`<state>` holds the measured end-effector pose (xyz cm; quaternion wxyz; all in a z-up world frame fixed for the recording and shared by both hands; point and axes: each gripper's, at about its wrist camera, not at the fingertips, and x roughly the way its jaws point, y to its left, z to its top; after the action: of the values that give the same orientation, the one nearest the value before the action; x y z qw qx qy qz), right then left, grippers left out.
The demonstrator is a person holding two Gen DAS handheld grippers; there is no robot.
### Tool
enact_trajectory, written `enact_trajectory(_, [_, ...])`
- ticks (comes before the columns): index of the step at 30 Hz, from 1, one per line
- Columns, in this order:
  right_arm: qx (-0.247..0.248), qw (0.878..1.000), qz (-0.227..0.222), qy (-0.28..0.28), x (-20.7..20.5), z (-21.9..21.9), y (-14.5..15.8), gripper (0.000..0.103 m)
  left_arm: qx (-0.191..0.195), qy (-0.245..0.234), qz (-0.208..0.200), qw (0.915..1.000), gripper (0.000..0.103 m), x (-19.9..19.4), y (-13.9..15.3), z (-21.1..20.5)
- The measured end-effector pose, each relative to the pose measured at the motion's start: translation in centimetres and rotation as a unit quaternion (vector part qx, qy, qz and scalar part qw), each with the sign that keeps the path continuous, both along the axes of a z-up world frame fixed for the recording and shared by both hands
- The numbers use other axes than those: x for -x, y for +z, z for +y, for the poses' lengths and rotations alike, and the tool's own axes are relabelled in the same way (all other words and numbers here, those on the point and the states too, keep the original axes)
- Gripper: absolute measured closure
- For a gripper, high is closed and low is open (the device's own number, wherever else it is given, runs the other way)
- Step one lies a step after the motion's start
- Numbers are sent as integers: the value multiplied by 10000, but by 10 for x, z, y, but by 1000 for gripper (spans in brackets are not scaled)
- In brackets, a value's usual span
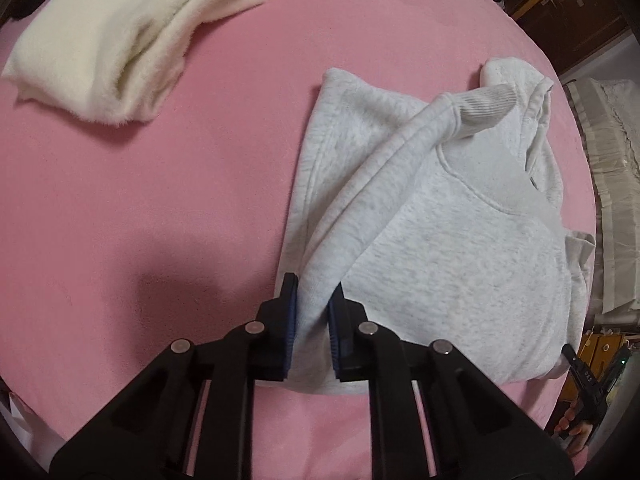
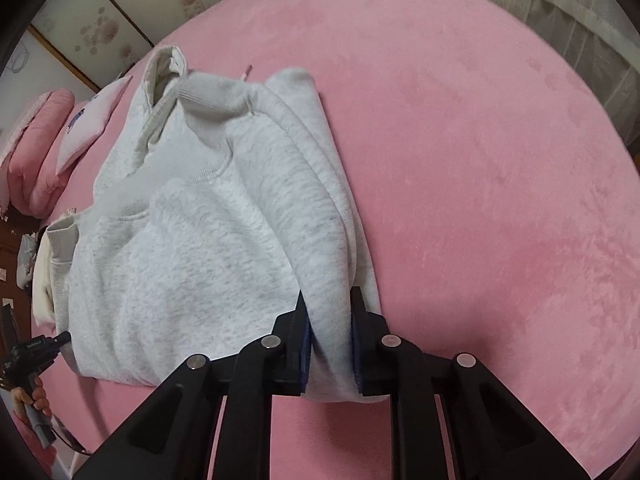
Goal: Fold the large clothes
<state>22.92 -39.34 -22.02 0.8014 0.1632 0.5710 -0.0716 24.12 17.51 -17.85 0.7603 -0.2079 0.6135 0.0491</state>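
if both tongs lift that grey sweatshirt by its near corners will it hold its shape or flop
The grey sweatshirt will probably flop: its fleece already bunches into a soft ridge inside the left tongs and right tongs. The loose sleeve laid across it may slide off. On the plush pink bedcover it likely drags rather than glides.

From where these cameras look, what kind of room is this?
Most likely a bedroom at home. The light grey fleece sweatshirt lies on a wide pink plush bed cover, with plump pink pillows at one end and a folded cream fuzzy blanket nearby.
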Motion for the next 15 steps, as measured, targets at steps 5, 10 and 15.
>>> enact_trajectory(5, [660, 9969, -352, 238, 4, 22, 35, 85, -685, -119, -240, 9973, 74, 2, 34, -15])
enact_trajectory(10, [888, 9920, -890, 66, 9, 40, 69, 78, -1075, 226, -884, 9900, 60, 16, 84, -16])
enact_trajectory(15, [-81, 9949, -1004, 25, 3, 68, 83, 79, -385, -77, -1087, 9933, 63, 19, 102, -52])
